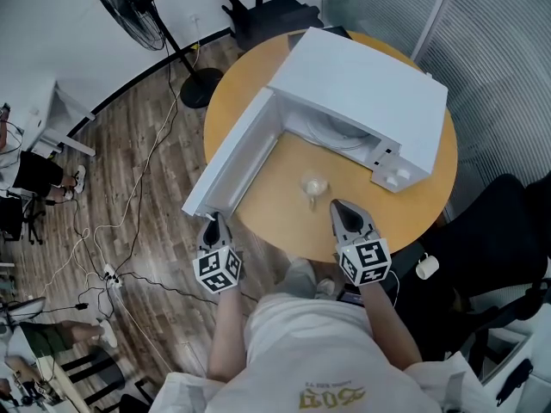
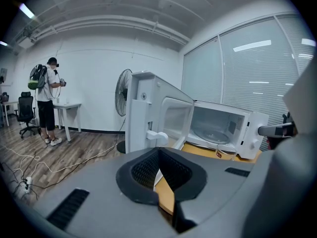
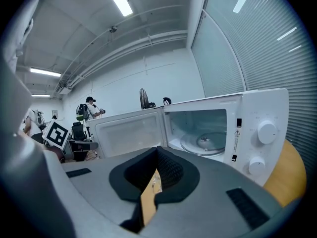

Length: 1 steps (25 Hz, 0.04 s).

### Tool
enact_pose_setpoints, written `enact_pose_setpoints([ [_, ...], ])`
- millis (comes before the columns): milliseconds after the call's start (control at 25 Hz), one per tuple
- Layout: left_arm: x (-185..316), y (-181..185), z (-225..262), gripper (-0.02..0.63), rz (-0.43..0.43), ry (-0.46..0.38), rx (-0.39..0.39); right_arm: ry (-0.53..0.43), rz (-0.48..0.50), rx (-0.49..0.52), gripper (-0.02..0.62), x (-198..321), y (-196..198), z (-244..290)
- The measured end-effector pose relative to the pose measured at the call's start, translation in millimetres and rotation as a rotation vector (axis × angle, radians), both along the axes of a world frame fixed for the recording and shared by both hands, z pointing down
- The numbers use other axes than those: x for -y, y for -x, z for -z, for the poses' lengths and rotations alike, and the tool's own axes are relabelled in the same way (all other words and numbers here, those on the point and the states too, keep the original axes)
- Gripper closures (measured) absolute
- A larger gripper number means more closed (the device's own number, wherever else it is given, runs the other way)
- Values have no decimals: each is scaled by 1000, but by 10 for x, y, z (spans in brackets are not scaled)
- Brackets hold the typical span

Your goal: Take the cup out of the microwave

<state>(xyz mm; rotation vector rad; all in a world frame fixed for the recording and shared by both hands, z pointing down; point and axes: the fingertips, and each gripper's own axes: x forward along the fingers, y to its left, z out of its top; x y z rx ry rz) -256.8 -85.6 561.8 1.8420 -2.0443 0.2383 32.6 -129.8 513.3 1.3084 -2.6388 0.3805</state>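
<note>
A white microwave [image 1: 362, 93] stands on the round wooden table [image 1: 430, 196], its door [image 1: 232, 162] swung wide open to the left. Only the glass turntable [image 3: 208, 143] lies in its cavity. A clear glass cup [image 1: 314, 185] stands on the table in front of the opening; in the left gripper view the cup [image 2: 228, 151] sits below the control panel. My left gripper [image 1: 215, 224] hovers by the door's outer end, shut and empty. My right gripper [image 1: 343, 211] is just right of the cup and apart from it, also shut with nothing in it.
A standing fan [image 1: 129, 7] and an office chair [image 1: 267, 7] are beyond the table. Cables [image 1: 112, 231] run over the wooden floor on the left. A black chair [image 1: 499, 231] stands to the right. A person [image 2: 47, 100] stands far off by a desk.
</note>
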Motion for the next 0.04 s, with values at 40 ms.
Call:
enact_pose_setpoints([
  [40, 4, 11, 15, 595, 1, -2, 0, -2, 0, 0, 584, 6, 9, 11],
])
